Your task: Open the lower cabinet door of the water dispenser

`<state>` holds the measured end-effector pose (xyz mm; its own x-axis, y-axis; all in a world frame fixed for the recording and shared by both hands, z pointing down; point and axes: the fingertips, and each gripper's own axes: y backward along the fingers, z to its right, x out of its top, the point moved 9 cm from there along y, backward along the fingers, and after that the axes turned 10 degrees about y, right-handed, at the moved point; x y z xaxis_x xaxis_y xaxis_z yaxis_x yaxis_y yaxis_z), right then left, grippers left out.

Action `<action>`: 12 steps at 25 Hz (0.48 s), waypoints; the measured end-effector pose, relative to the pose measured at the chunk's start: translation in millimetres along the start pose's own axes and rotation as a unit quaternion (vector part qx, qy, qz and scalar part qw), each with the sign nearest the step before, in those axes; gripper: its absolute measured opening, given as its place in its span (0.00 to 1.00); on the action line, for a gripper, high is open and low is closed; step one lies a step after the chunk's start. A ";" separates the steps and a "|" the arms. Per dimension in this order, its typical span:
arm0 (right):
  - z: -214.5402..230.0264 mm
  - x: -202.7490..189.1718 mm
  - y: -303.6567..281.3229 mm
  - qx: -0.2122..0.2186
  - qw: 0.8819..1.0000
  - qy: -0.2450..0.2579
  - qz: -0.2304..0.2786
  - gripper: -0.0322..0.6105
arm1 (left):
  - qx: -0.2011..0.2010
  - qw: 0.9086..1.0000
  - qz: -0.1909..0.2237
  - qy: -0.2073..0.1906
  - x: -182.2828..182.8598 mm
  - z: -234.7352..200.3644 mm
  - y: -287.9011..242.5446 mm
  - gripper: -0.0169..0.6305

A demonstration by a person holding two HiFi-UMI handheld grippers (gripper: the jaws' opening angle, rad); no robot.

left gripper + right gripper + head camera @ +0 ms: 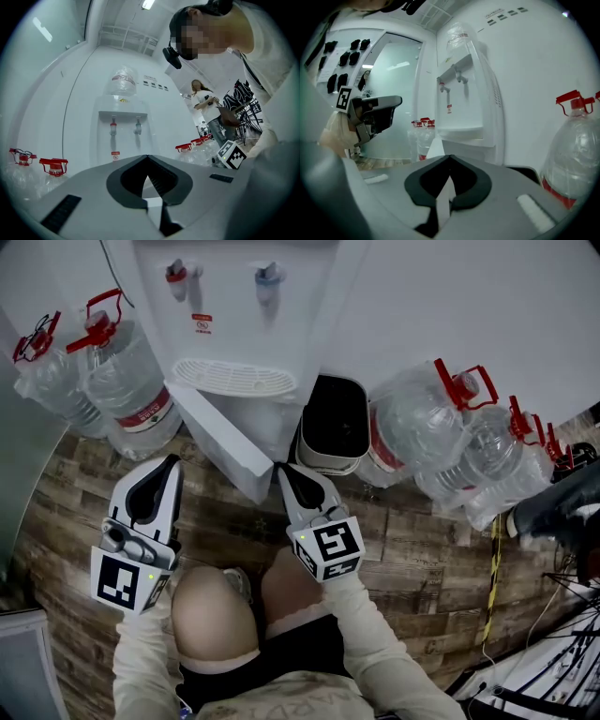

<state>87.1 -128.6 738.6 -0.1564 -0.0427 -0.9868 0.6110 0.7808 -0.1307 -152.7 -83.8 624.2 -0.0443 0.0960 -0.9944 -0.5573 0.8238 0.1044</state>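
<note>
Left bottles (pixel 122 381): These stand far left on the floor (pixel 412 549) with their red caps on. We take them for spare stock set aside.
Left tool (pixel 172 462): The jaws are together on nothing, and it is held level and touches nothing. We judge it is kept idle at the near left so that the working side has room.
Dispenser (pixel 234 296): It stands far centre against the wall (pixel 450 296), with two taps (pixel 178 276) over a tray (pixel 234 378). The cabinet sits below that tray.
Door (pixel 225 442): This is the task's thing. It is hinged at its left and already stands swung out of the cabinet towards us, with its free edge nearest us at centre. We judge it well open, though perhaps not to its full swing.
Right tool (pixel 281 469): The jaws are closed and clamp nothing. The tip is at the Door's free edge, and we cannot tell whether it touches or is just beside. We judge a closed tip is used here to nudge the panel rather than pinch it.
Bin (pixel 333 418): It is black and open-topped, just right of the Dispenser. That is the side away from the hinge, so it does not block the swing.
Right bottles (pixel 422 427): These lean in a cluster far right, well apart from the Door.
</note>
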 end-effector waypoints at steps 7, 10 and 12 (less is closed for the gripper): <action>20.6 26.5 -2.3 -0.021 0.999 0.019 0.036 0.06 | 0.008 1.000 -0.006 0.008 -7.0 -10.5 -4.4 0.03; 25.8 36.9 -9.3 -0.022 0.998 0.029 0.041 0.06 | 0.015 1.000 -0.012 0.012 -8.9 -20.0 -9.1 0.03; 27.9 48.3 -14.7 -0.021 0.998 0.032 0.048 0.06 | 0.019 1.000 -0.018 0.013 -5.8 -27.3 -13.2 0.03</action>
<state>92.2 -159.5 690.2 -0.1498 0.0723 -0.9861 0.5924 0.8050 -0.0310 -167.8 -110.4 628.1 -0.0463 0.0514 -0.9976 -0.5275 0.8468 0.0681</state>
